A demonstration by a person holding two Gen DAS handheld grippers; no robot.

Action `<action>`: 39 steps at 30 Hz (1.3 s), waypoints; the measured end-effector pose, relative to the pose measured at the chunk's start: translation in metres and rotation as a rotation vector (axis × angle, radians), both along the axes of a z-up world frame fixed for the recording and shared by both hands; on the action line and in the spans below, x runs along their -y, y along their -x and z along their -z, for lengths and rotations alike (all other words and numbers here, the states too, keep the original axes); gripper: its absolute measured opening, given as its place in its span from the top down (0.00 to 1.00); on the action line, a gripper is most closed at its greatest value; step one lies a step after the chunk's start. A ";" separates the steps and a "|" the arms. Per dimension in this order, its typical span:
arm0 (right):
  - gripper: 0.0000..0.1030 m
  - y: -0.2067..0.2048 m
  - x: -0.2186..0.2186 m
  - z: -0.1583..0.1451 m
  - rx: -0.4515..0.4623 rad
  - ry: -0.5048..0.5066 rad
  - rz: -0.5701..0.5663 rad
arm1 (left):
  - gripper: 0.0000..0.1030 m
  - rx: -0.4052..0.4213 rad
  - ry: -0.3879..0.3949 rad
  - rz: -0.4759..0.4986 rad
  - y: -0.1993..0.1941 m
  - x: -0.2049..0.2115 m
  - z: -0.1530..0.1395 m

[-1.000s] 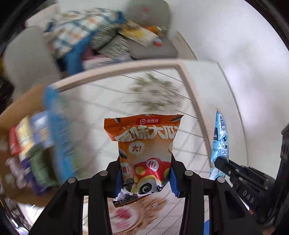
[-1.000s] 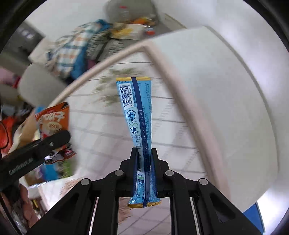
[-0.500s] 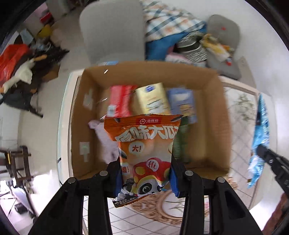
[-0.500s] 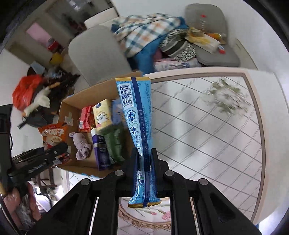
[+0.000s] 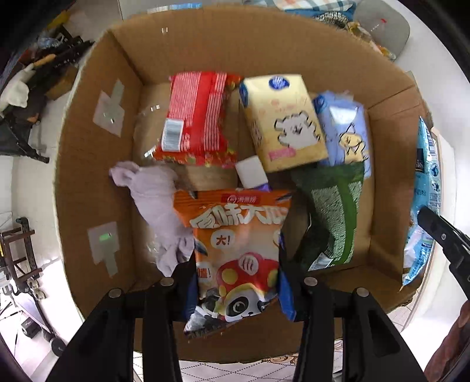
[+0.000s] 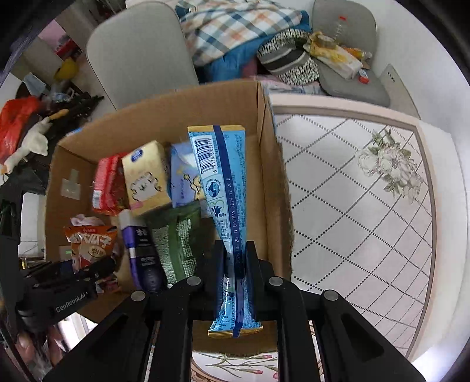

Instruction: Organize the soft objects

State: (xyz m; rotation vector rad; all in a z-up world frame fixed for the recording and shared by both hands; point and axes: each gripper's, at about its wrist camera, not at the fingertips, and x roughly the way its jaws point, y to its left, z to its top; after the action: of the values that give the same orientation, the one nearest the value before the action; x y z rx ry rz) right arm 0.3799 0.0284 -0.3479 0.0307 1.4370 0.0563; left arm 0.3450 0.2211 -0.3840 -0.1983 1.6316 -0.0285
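A: A cluttered room: a table with a diamond-patterned cloth [image 6: 367, 211], grey chairs [image 6: 141, 55] heaped with plaid laundry [image 6: 235, 26] beyond it, and an open cardboard box [image 5: 97, 182] right under both of your tools. What is your left gripper [image 5: 238, 282] doing?

B: You point it straight down into the box. The orange snack bag [image 5: 238, 244] with the panda print stands between its blue-padded fingers [image 5: 286, 289], and the jaws are opening. The pads still sit against both sides of the bag, so it has not dropped.

A: And what lies beneath that bag?

B: Just past its top edge, a white-and-purple pack [image 5: 252, 173]. To the left of your fingers, a crumpled lilac cloth [image 5: 155, 202]. To the right, a green packet [image 5: 335, 214] leaning on the box wall. Farther ahead, a red packet [image 5: 196, 117], a yellow tissue pack [image 5: 285, 120] with a bear drawing, and a pale blue tissue pack [image 5: 346, 129].

A: And your right gripper [image 6: 235, 261]?

B: Its jaws are pressed together on a long, thin light-blue packet [image 6: 223, 182], barcode facing the camera. You hold it low down, so most of it sticks out ahead of the fingers, and its bottom seam hangs behind them.

A: Where is that packet relative to the box?

B: It hangs over the box's right-hand end, close to the inner wall, above the green packet and blue tissue pack. The patterned cloth spreads out to the right of your fingers.
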 end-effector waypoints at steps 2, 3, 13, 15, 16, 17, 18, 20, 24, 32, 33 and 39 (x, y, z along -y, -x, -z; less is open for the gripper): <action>0.84 -0.002 -0.002 0.008 -0.013 0.006 0.003 | 0.59 -0.005 0.020 -0.009 0.002 -0.001 0.002; 0.82 -0.002 -0.002 0.009 -0.013 0.010 0.005 | 0.55 -0.004 0.023 -0.014 0.002 -0.002 0.003; 0.37 0.004 -0.002 -0.004 -0.006 0.017 0.018 | 0.14 0.082 -0.048 -0.033 0.006 -0.007 -0.034; 0.37 0.007 -0.002 -0.007 -0.011 0.007 0.018 | 0.14 0.105 -0.055 -0.036 0.009 -0.008 -0.043; 0.37 0.011 -0.003 -0.009 -0.016 0.011 0.014 | 0.14 0.122 -0.060 -0.039 0.010 -0.010 -0.049; 0.37 0.013 -0.004 -0.010 -0.019 0.012 0.012 | 0.14 0.134 -0.065 -0.041 0.011 -0.010 -0.054; 0.36 0.015 -0.004 -0.012 -0.019 0.009 0.009 | 0.14 0.150 -0.073 -0.043 0.013 -0.010 -0.061; 0.30 0.023 -0.007 -0.016 -0.021 0.009 0.004 | 0.13 0.181 -0.084 -0.054 0.024 -0.015 -0.072; 0.15 0.036 -0.010 -0.029 0.005 0.010 -0.003 | 0.13 0.227 -0.111 -0.061 0.035 -0.012 -0.091; 0.03 0.064 -0.008 -0.052 0.032 0.007 -0.003 | 0.13 0.317 -0.158 -0.070 0.059 -0.009 -0.119; 0.03 0.067 -0.007 -0.056 0.041 0.010 -0.003 | 0.13 0.324 -0.163 -0.071 0.062 -0.008 -0.122; 0.02 0.084 -0.001 -0.079 0.086 0.019 -0.011 | 0.13 0.370 -0.155 -0.075 0.079 -0.004 -0.147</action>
State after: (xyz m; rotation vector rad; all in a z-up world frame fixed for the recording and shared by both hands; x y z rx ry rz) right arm 0.2962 0.0299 -0.2685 0.0046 1.3520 0.0526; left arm 0.2657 0.2255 -0.2371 -0.1260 1.2506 0.1127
